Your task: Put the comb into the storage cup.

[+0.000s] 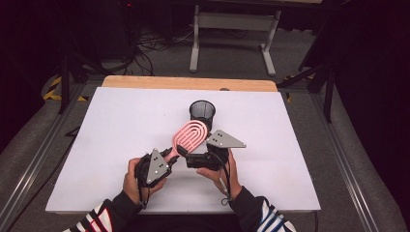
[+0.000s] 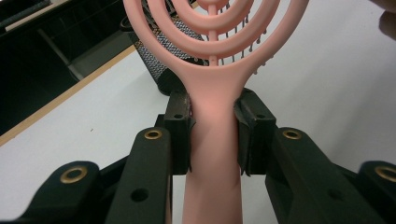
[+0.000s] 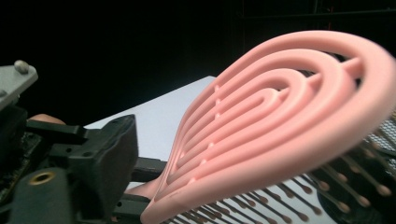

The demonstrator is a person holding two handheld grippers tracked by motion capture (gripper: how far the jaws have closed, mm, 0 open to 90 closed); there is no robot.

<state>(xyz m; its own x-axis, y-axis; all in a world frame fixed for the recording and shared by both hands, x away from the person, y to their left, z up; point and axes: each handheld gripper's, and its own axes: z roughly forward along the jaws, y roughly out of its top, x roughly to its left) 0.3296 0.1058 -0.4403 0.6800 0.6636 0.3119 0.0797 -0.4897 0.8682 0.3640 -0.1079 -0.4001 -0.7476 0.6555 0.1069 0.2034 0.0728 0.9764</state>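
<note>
Grippers meet over a white table as a pink hairbrush changes hands or is steadied between them. The left gripper is clamped on the brush's handle, its black jaws pressing both sides just below the looped head, as the left gripper view makes plain. The right gripper sits close against the brush where the head meets the handle; whether its jaws are closed on anything cannot be told from these pictures. The brush is held clear of the table, head pointing away from the person toward a black mesh cup standing just beyond it. The step in hand looks like carrying the brush to the cup. Judging by the layout, the next move calls for tilting the brush upright over the rim and lowering it in without tipping the light cup.
</note>
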